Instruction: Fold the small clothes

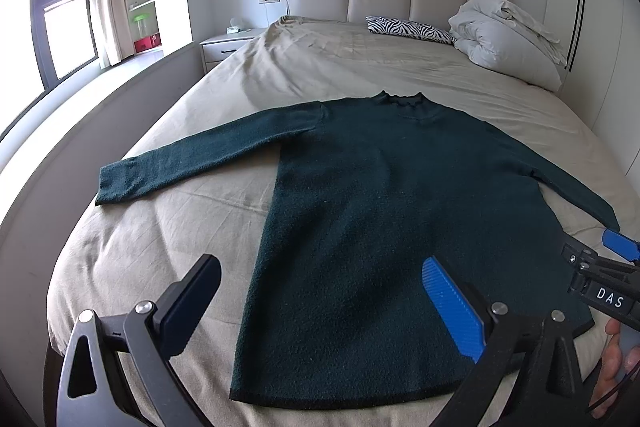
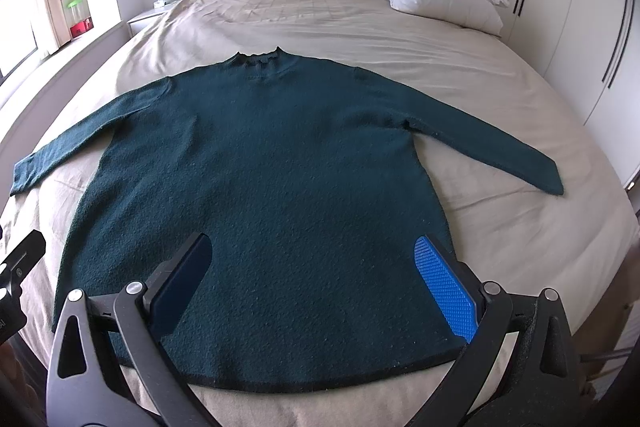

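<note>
Both the left gripper (image 1: 320, 311) and right gripper (image 2: 316, 287) hover with fingers spread above the hem of the dark green sweater (image 2: 280, 167), lying flat, sleeves out, near the bed's (image 2: 440, 59) foot edge.

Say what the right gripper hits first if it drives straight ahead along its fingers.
Probably the dark green sweater: the open right gripper points over its hem, toward the body panel spread flat on the bed. Height above the fabric is unclear.
</note>
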A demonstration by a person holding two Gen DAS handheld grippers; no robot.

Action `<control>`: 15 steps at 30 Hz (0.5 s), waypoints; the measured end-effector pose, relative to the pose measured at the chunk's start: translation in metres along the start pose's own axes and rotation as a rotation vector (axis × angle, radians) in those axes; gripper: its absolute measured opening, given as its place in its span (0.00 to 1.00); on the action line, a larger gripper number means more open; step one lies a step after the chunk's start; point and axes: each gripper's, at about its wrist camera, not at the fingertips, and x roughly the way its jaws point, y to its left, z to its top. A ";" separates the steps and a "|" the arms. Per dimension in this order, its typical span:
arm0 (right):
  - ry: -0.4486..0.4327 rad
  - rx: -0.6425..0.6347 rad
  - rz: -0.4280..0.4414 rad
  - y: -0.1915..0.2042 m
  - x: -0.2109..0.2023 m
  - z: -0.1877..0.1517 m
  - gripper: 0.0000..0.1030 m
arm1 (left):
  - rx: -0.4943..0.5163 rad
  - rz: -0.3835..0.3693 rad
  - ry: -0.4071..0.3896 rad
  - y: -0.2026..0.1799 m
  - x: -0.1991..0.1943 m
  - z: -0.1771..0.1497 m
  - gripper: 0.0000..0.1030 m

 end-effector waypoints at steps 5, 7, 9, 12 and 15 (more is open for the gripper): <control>0.003 0.003 0.002 0.000 0.001 -0.002 1.00 | -0.002 -0.001 0.000 0.002 0.000 0.001 1.00; 0.003 0.003 0.002 0.000 0.001 -0.002 1.00 | -0.003 -0.002 0.000 0.002 0.000 0.001 1.00; 0.003 0.003 0.002 0.000 0.001 -0.002 1.00 | -0.003 -0.002 0.000 0.002 0.000 0.001 1.00; 0.002 0.003 0.002 0.000 0.001 -0.002 1.00 | -0.002 -0.003 0.000 0.002 -0.001 0.001 1.00; 0.004 0.004 0.004 0.001 0.003 -0.003 1.00 | -0.003 -0.003 0.000 0.002 0.000 0.000 1.00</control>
